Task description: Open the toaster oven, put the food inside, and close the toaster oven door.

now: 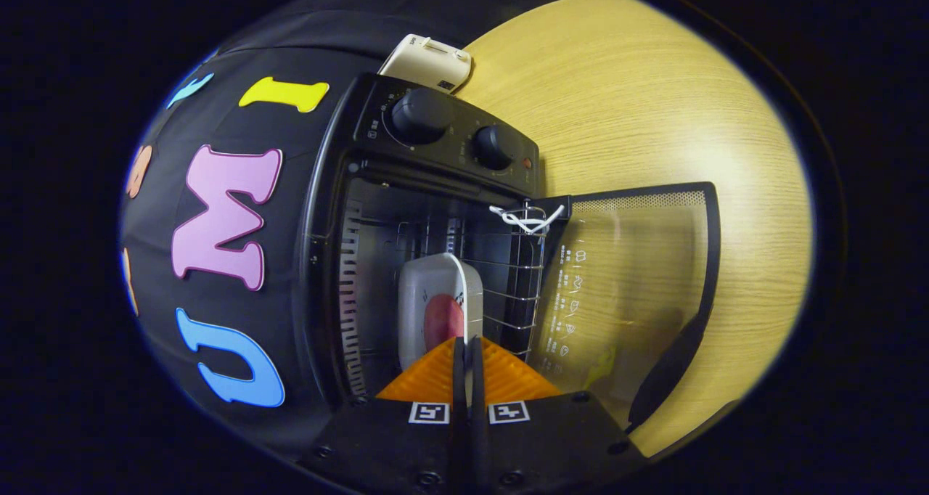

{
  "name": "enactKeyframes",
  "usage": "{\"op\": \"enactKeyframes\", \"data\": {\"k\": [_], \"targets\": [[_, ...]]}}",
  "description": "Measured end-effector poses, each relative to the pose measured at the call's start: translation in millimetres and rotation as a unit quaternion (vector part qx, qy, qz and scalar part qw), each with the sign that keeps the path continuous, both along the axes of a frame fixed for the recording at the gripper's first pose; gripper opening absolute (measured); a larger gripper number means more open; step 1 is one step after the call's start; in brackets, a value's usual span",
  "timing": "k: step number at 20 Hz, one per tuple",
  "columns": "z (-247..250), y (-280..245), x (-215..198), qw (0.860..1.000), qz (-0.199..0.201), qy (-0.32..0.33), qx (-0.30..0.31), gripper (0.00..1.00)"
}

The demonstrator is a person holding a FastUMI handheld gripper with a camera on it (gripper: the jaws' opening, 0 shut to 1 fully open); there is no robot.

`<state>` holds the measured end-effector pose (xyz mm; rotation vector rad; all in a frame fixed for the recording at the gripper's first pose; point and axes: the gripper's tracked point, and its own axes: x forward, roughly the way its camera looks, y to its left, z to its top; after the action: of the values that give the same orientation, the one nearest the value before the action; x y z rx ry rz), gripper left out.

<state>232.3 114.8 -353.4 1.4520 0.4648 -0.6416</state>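
One plate [435, 303] inside one open toaster oven [435, 212], hand-held gripper [468, 350] pinching its rim.

Handheld two-finger gripper [464, 344]: ribbed, wedge-shaped fingers on a matte black body, two square black-and-white tag markers [428, 412] at its 12 o'clock edge, round screws [428, 477] toward 6 o'clock. Fingers are closed on the white oblong plate's [428, 292] rim.
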Motion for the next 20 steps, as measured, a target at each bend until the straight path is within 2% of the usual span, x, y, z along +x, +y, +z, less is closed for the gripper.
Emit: {"op": "enactKeyframes", "data": {"k": [3,6,9,11,13,14,16,18,20], "targets": [[1.1,6.7,3.6,1.000,0.003,-0.003,0.016,0.09],[17.9,5.7,-14.9,0.999,0.030,-0.017,-0.005,0.09],[43.6,-13.2,-21.9,0.998,0.030,-0.046,-0.030,0.09],[58.4,-4.8,-24.9,0.996,0.054,-0.068,-0.002,0.09],[65.0,-8.3,-43.4,0.991,0.097,-0.069,-0.055,0.09],[66.6,-10.1,-56.0,0.985,0.127,-0.067,-0.094,0.09],[66.6,-11.1,-79.8,0.964,0.196,-0.071,-0.165,0.09],[61.8,-7.3,-107.8,0.928,0.286,-0.069,-0.229,0.09],[50.1,-8.3,-143.6,0.881,0.362,-0.058,-0.298,0.32]]}}
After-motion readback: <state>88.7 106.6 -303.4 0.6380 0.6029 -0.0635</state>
